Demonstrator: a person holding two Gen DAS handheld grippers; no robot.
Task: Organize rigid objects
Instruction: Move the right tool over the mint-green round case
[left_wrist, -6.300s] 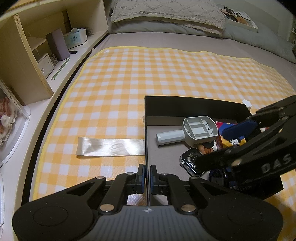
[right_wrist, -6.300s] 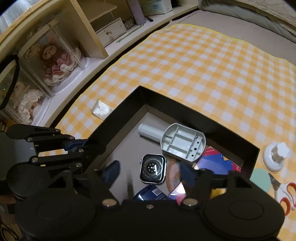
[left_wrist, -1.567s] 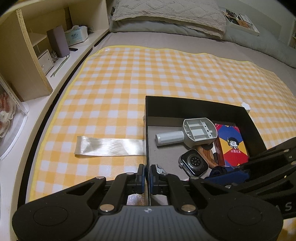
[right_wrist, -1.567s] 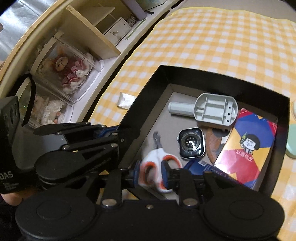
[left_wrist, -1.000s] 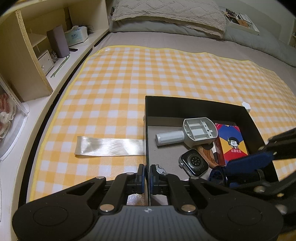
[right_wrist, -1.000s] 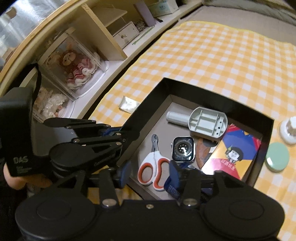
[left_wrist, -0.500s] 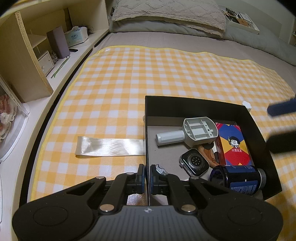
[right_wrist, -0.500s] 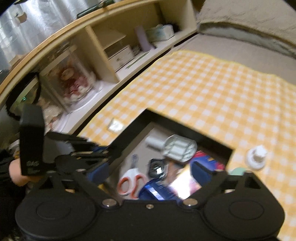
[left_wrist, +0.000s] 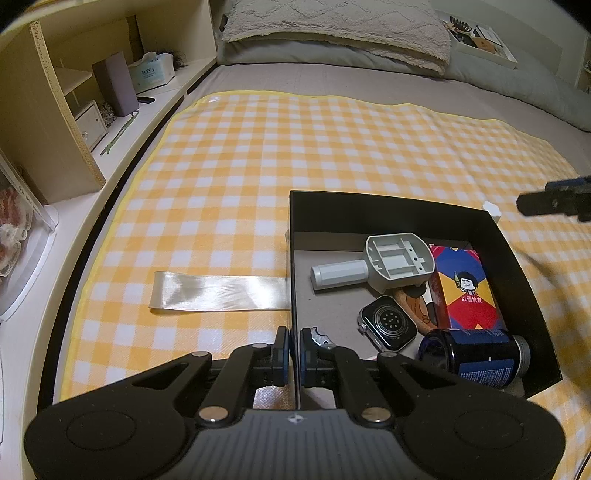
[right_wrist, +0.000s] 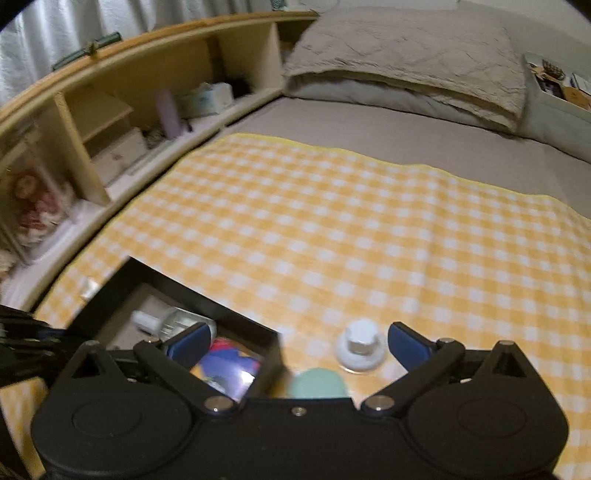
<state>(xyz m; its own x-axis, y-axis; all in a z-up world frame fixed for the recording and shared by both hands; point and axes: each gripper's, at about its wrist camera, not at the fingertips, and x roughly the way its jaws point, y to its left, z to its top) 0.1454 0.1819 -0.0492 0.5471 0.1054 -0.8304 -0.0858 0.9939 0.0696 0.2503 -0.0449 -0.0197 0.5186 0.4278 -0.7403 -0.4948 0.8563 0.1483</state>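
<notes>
Just beyond spread fingers, white knob.

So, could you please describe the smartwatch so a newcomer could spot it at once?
Find the black box on the yellow checked cloth. The smartwatch lies face down on its grey floor, between the grey handled part and the blue can; only it shows a round sensor ring.

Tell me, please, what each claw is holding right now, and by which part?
The left claw is shut on the near left wall of the black box. The right claw is wide open and holds nothing.
</notes>
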